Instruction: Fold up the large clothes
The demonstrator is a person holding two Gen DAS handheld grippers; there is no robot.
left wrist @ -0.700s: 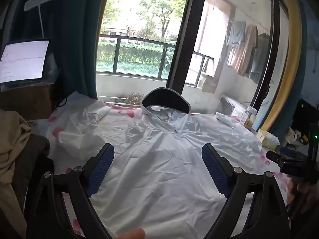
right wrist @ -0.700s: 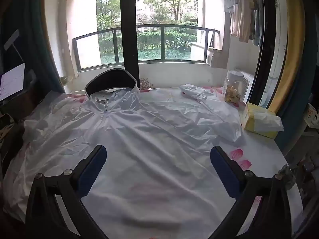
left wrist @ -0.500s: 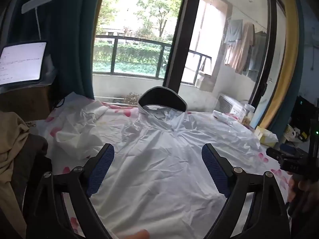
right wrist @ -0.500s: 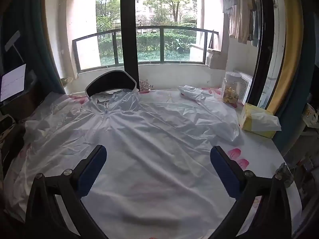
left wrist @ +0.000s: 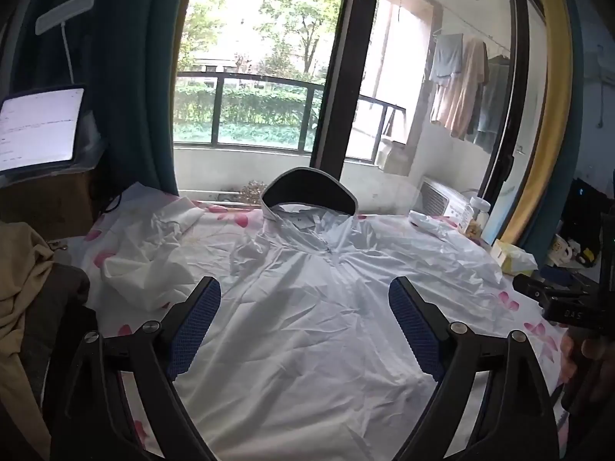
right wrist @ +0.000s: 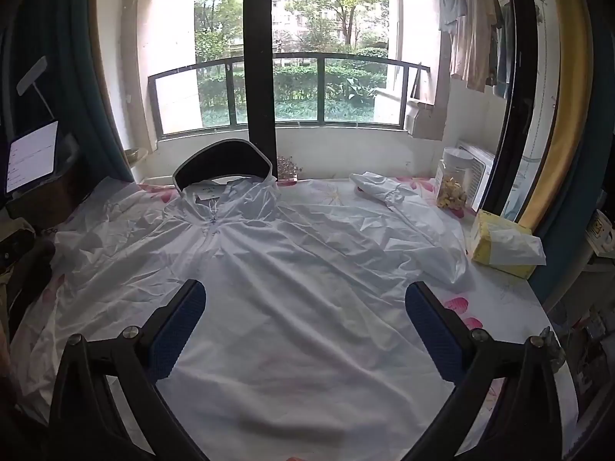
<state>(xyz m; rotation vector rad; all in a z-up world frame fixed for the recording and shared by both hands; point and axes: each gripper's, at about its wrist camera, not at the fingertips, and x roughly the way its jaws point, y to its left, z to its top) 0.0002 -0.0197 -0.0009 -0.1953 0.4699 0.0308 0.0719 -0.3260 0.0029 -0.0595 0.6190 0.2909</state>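
Both views tilted up slightly since 0.7 s; left gripper (left wrist: 303,322) and right gripper (right wrist: 303,326) hover agape, empty, over thin white zip-front hooded jacket (right wrist: 292,288). Pinch 3 o'clock sleeve (right wrist: 415,223) first.

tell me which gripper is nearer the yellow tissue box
Right. The right gripper hovers open over the white jacket with the tissue box just off to its right. The left gripper sits farther left; there the box lies at the table's far right.
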